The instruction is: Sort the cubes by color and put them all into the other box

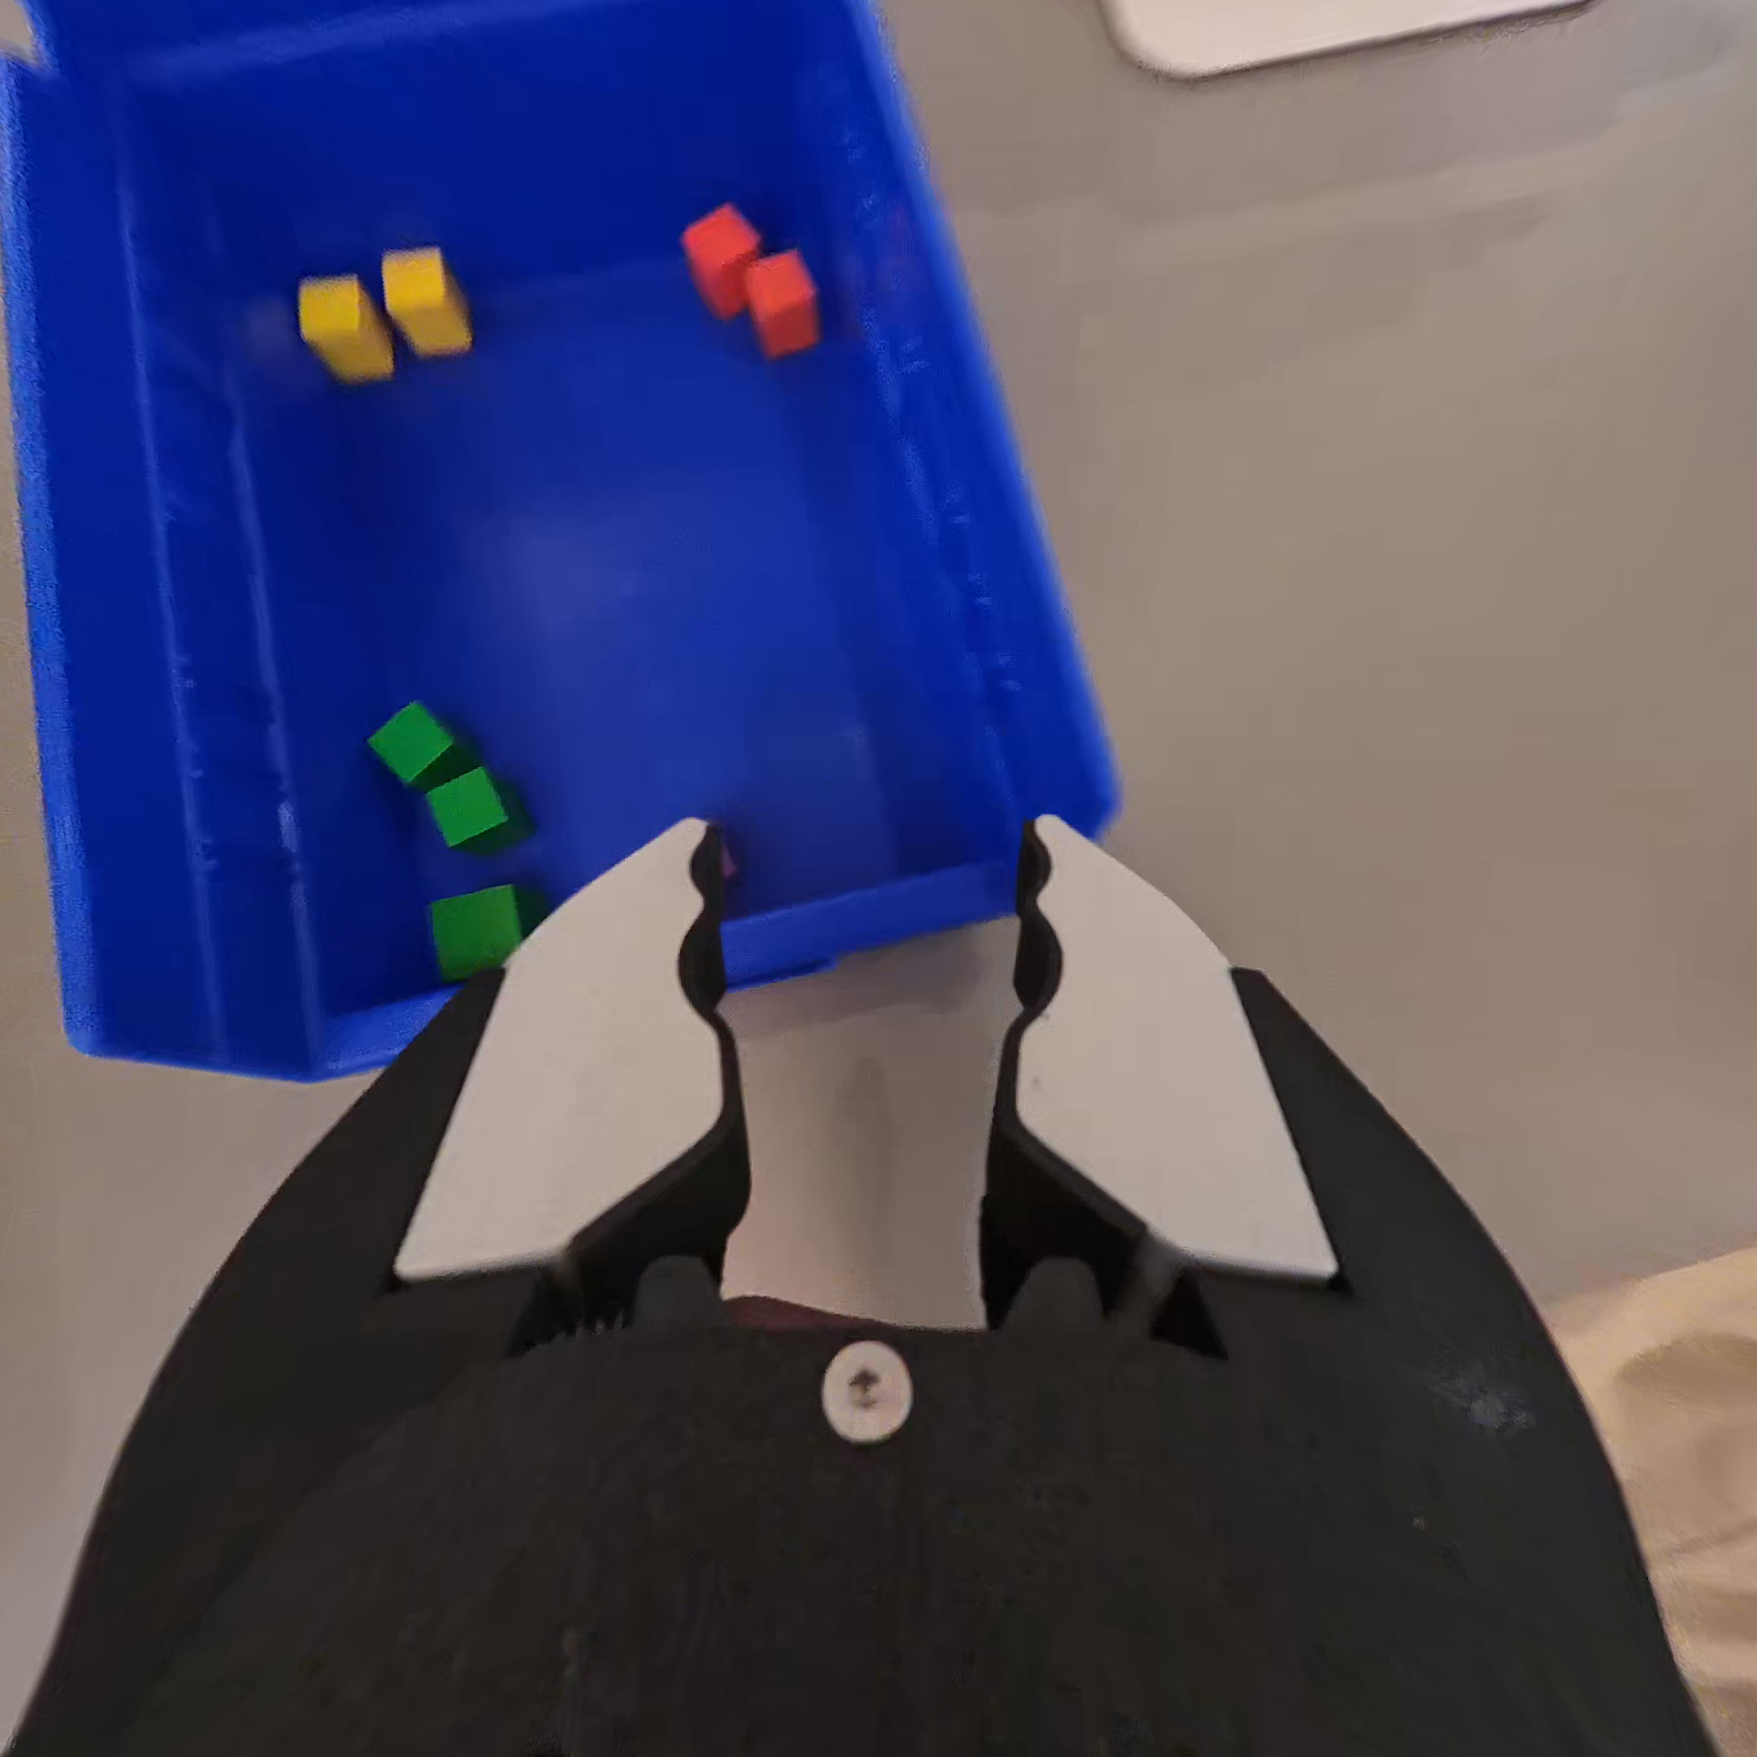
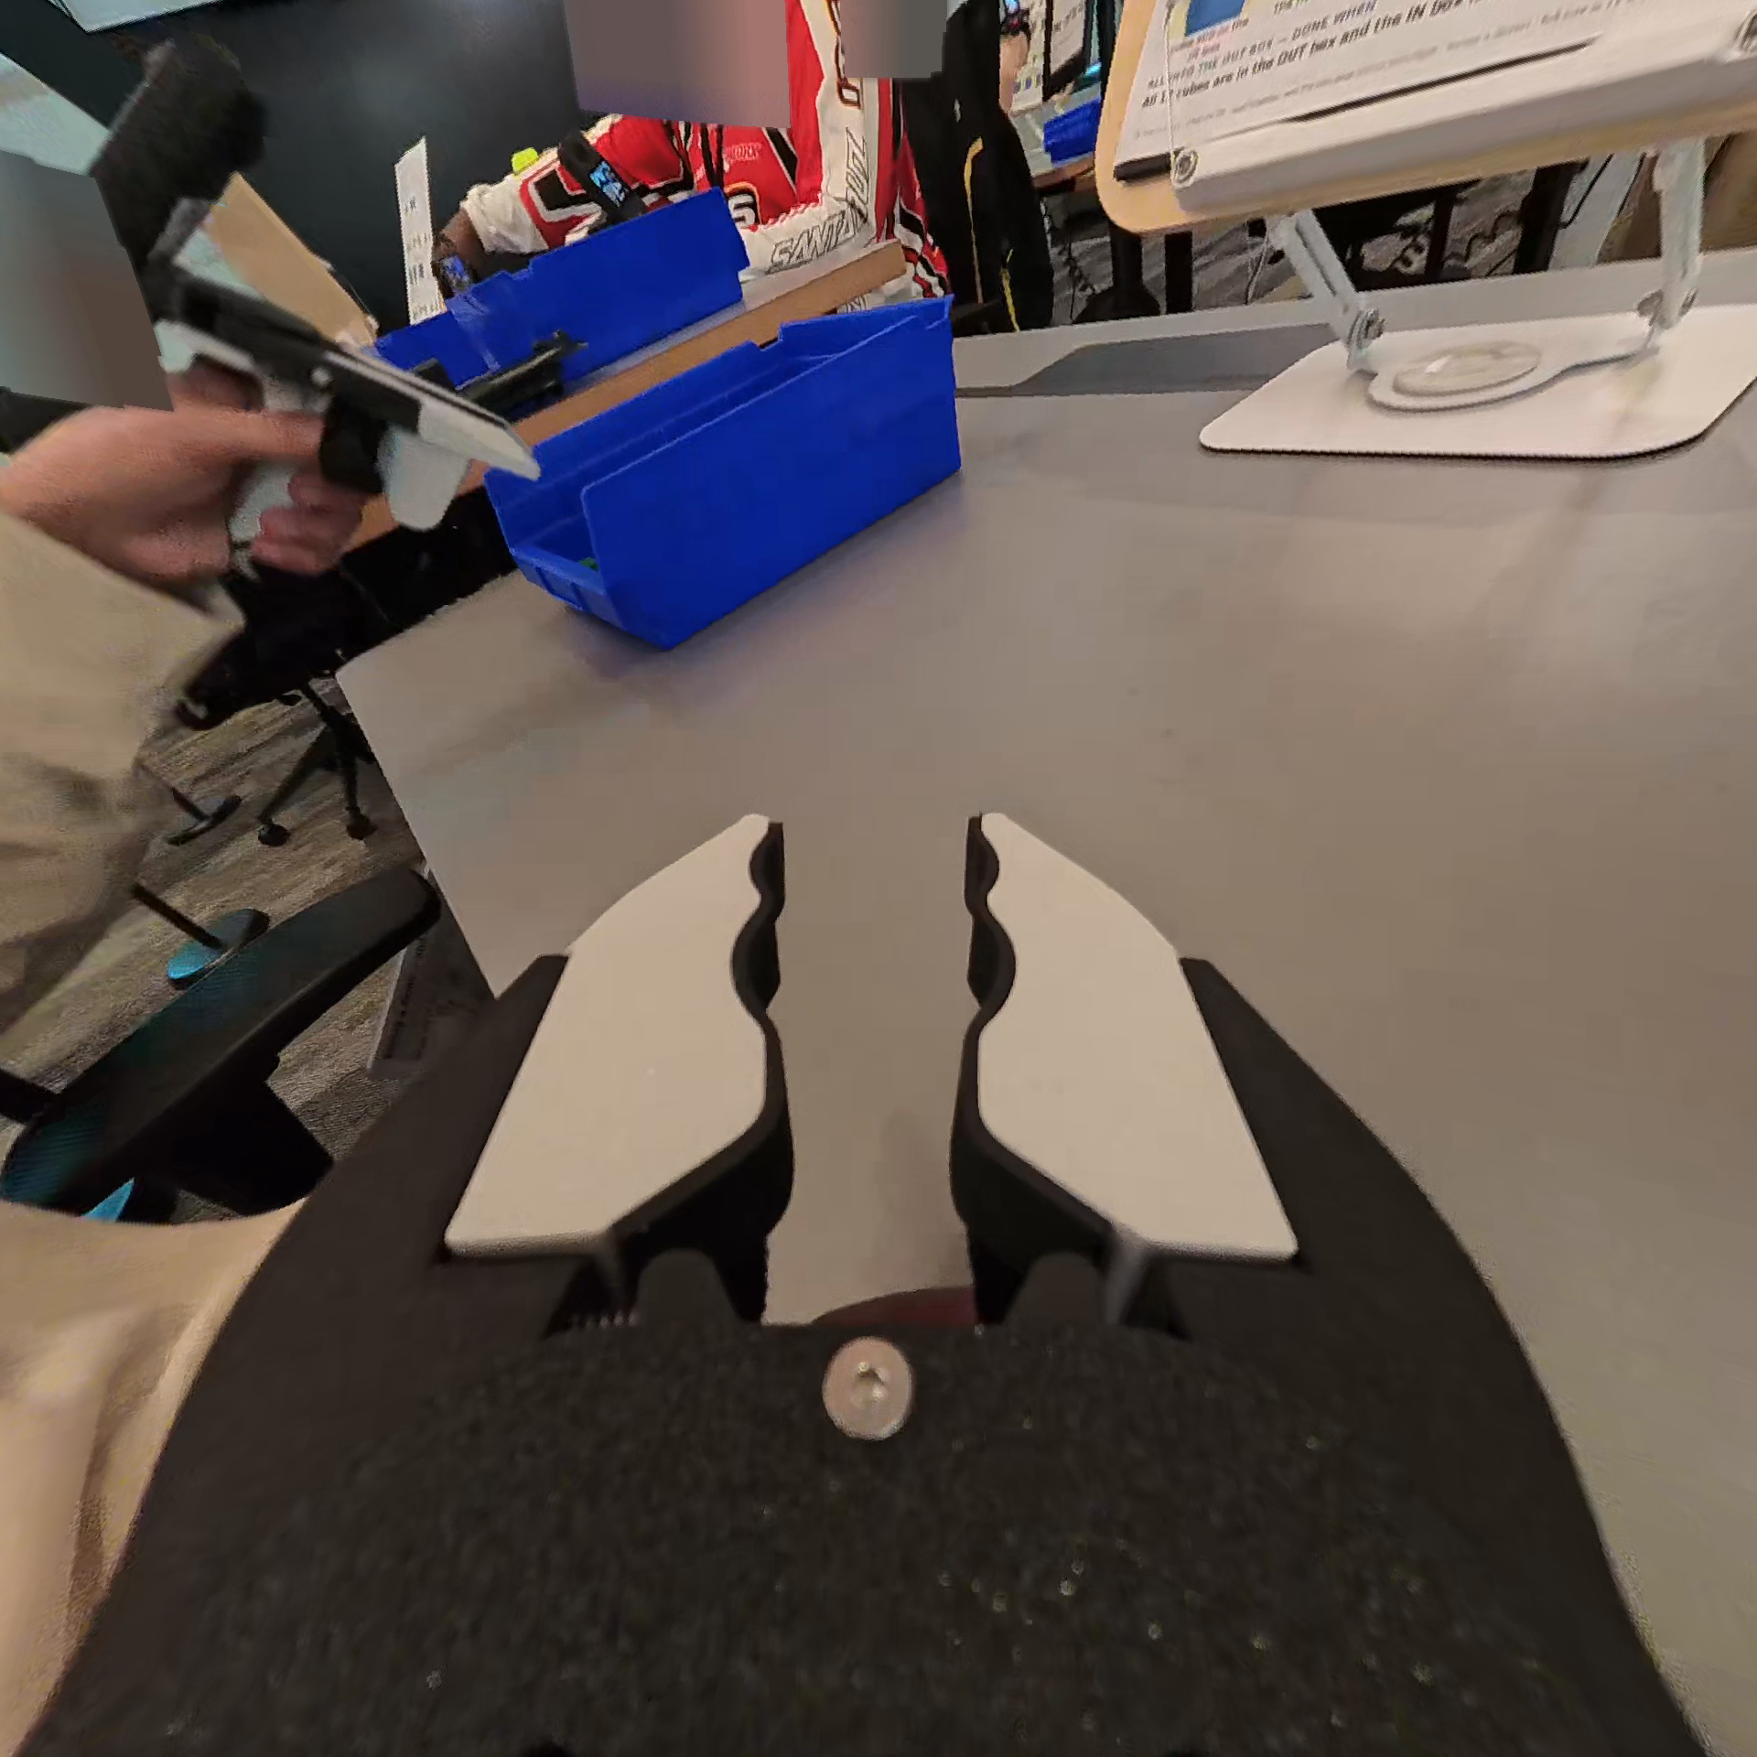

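Left gripper (image 1: 865, 837): fingers spread with nothing between them, hanging above the near right corner of the blue box (image 1: 960, 532); the view is smeared, so it may be moving.
Yellow cubes (image 1: 380, 314): two, side by side and just apart, near the box's far left corner.
Green cubes (image 1: 456, 818): three in a loose row along the left wall towards the near left corner; the nearest is partly hidden behind the left finger.
Red cubes (image 1: 751, 280): two, touching, by the far right corner against the right wall.
Purple speck (image 1: 727, 860): a sliver of colour at the left fingertip, possibly another cube; too hidden to say.
Right gripper (image 2: 875, 827): fingers parted, holding nothing, over bare table (image 2: 1236, 761) well apart from the box.
Other box: not identifiable; more blue bins show on a farther desk.
White stand (image 2: 1483, 399): at the table's far right edge, clear of the work.
Risk, nudging: a low pass by the spread fingers could clip the near wall and slide the box, because it sits loose on the table.
Risk, mixing: the colour groups sit unfenced, so a dropped cube could roll into another group.
Risk, miscount: hidden cubes may be missed.
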Available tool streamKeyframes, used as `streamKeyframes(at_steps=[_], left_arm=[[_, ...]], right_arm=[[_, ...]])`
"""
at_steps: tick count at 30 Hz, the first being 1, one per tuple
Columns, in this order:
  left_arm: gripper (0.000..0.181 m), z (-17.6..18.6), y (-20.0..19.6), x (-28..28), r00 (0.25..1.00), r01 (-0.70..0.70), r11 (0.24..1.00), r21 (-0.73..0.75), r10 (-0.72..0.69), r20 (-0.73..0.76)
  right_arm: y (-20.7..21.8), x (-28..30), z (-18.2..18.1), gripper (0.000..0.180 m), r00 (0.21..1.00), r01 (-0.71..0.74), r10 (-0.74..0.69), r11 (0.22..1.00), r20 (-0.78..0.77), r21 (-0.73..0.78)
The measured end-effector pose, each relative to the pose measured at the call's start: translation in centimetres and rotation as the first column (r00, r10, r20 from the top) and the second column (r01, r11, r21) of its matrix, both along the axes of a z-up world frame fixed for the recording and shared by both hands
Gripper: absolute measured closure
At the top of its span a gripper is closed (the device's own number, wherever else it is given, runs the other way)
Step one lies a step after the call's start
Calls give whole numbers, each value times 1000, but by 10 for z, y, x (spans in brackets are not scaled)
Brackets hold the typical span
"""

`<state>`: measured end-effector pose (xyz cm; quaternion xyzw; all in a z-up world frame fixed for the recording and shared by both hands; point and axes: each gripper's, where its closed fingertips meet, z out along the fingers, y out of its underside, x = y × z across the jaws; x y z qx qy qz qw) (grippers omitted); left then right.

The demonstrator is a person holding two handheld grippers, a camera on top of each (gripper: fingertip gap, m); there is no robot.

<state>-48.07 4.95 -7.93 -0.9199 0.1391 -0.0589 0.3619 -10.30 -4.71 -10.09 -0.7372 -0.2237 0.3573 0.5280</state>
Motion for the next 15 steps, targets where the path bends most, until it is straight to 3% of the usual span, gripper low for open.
streamKeyframes(at_steps=[6, 11, 15], left_arm=[[131, -59, 31, -37, 989, -106, 913, -395, 140, 57], [133, -88, 37, -60, 979, -193, 803, -564, 191, -64], [133, -97, 36, -59, 979, -201, 731, -653, 133, -153]], right_arm=[[-6, -9, -4, 143, 999, -49, 49, 999, 19, -16], [-11, -10, -3, 144, 996, -83, 84, 996, 7, -23], [-10, -8, -5, 144, 995, -94, 95, 995, 18, -27]])
